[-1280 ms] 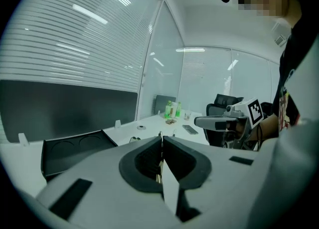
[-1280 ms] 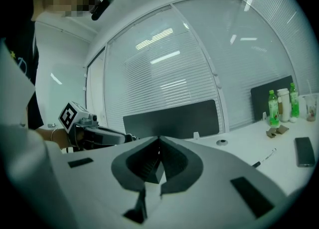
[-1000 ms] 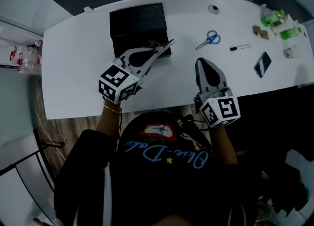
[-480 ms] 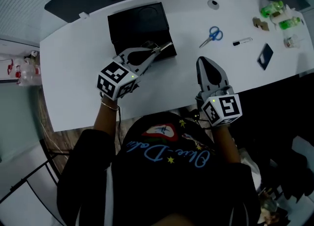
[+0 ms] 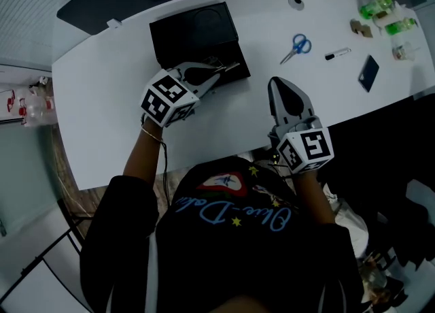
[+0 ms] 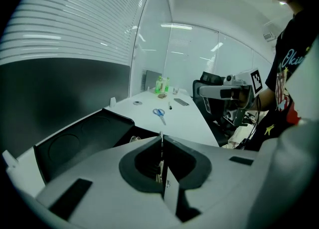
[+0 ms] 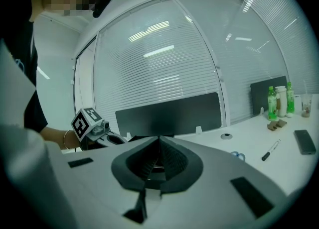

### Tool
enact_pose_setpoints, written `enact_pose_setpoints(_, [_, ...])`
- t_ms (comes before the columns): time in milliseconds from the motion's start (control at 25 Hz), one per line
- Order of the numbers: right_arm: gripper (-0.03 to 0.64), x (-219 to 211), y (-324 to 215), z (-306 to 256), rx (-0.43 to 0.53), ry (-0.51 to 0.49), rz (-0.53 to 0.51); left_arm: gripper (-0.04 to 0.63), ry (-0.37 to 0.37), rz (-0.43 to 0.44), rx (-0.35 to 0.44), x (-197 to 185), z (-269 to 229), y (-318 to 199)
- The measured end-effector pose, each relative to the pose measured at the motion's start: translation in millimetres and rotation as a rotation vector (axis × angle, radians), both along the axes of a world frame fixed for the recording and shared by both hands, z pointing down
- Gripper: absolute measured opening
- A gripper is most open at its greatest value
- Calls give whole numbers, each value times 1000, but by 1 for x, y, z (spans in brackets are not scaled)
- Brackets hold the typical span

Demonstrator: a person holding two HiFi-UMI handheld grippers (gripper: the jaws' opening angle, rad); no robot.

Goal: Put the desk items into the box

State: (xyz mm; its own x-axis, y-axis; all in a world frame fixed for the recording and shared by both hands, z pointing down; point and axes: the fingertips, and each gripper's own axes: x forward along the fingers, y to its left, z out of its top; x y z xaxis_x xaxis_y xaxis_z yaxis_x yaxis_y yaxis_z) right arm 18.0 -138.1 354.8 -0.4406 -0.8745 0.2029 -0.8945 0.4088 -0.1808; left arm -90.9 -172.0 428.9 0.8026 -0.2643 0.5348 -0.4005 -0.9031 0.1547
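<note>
Box [image 5: 190, 29] — open, small items [image 5: 209, 62] inside | left gripper [image 5: 221, 69] clamps thin pale strip [image 5: 232, 66] | right gripper [image 5: 274, 81] closed — empty

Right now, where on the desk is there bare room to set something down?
Widest bare patch: the left end of the desk, left of the box. Another lies between box and scissors, ahead of the right gripper. Crowded: the right end, with marker, phone and bottles. The left gripper, shut on a silver stick, blocks the box's front.
</note>
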Motion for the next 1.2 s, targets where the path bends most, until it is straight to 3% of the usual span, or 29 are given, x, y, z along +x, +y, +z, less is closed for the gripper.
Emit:
enact_pose_setpoints(680, [11, -17, 0, 3, -36, 35, 17, 17, 35, 66, -163, -11, 32, 0])
enact_pose_setpoints(1200, [11, -28, -7, 14, -55, 34, -9, 17, 36, 106, -194, -12, 49, 2])
